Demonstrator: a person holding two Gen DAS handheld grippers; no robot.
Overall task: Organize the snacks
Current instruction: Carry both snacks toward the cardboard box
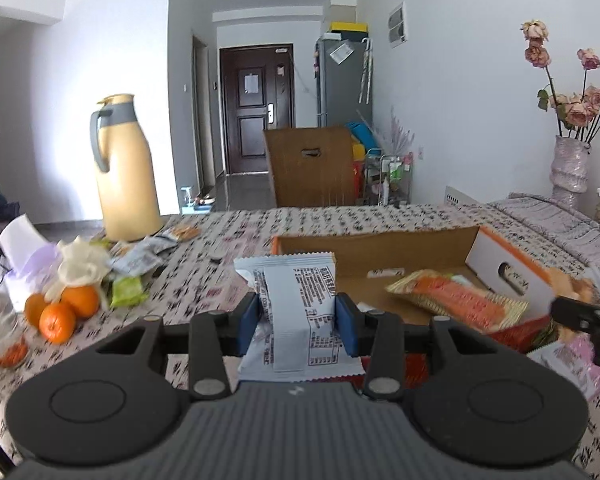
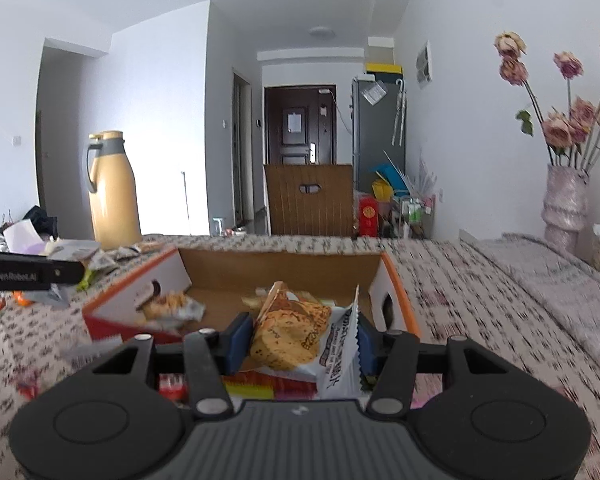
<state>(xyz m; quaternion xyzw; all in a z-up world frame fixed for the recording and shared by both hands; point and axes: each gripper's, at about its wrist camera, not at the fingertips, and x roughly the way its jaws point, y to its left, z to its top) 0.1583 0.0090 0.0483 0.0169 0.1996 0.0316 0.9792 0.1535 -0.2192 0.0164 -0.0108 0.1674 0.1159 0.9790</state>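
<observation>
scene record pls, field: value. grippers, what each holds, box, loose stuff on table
left gripper: shut on white snack packet, printed back facing camera
right gripper: shut on orange snack packet
cardboard box: open, on patterned tablecloth, ahead of both grippers
box contents: a few packets, incl. orange-and-gold packet
table left side: yellow thermos, oranges, loose wrappers
table right side: vase of dried roses

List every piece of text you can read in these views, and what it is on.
"GenRobot.AI": on the left gripper, seen from the right wrist.
White snack packet, held in the left gripper: printed text, too blurred to read.
Snack packet, held in the right gripper: lettering unreadable.
</observation>
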